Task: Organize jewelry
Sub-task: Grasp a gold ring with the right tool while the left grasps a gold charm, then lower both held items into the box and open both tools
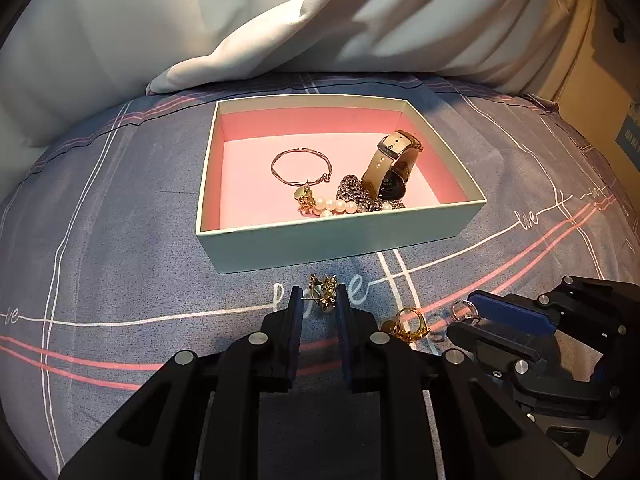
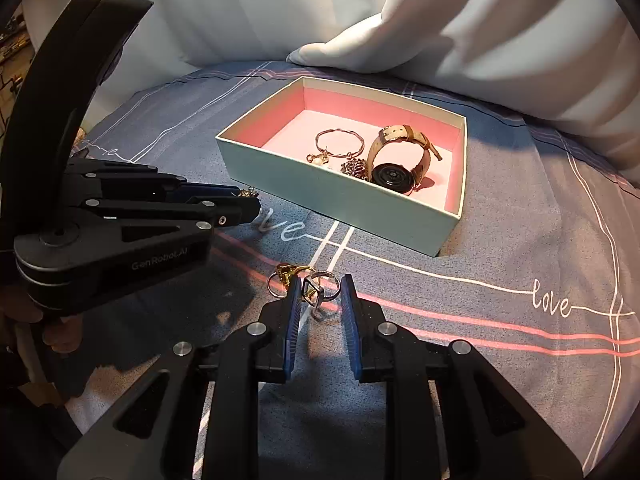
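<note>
One pale cardboard box with pink lining on the bed, holding one thin bangle, one tan-strapped watch, one pearl strand. Just outside: gold floral earring between left gripper jaws, apart; small rings between right gripper jaws, apart.

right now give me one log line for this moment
left hand-held gripper: open around gold earring | right hand-held gripper: open around rings | box: watch, bangle, pearls
</note>
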Demonstrator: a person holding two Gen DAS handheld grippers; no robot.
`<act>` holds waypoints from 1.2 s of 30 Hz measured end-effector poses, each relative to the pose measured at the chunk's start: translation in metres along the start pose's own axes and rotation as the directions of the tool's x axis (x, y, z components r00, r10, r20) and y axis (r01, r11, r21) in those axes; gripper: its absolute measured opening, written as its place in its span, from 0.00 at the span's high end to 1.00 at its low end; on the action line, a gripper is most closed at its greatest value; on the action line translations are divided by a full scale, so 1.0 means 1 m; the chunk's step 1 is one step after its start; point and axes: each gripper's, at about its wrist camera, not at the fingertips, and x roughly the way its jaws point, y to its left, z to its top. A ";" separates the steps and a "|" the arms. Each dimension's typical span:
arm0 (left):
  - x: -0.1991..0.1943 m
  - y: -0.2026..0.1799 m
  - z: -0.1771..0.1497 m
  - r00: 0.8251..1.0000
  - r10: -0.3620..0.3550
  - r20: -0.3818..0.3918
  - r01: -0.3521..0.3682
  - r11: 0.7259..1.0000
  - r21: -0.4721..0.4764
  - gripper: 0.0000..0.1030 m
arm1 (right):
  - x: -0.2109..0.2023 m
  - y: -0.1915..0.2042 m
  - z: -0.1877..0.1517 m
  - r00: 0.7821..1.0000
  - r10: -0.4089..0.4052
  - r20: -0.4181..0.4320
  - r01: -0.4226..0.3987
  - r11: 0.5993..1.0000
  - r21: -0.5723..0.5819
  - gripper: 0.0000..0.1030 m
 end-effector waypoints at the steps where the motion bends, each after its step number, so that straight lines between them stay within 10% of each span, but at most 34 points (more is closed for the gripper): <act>1: -0.001 0.000 0.000 1.000 0.002 -0.002 -0.002 1.000 -0.002 0.84 | 0.000 0.000 0.000 1.000 -0.001 0.004 0.001 1.000 -0.001 0.80; 22: -0.056 0.006 0.098 0.980 0.043 0.192 -0.033 0.998 -0.053 0.84 | -0.029 -0.014 0.105 0.988 -0.038 0.150 0.044 0.998 -0.040 0.80; 36: -0.032 0.007 0.123 0.986 0.056 0.159 -0.045 0.997 -0.070 0.84 | -0.004 -0.027 0.118 0.994 -0.057 0.097 0.057 0.998 0.001 0.80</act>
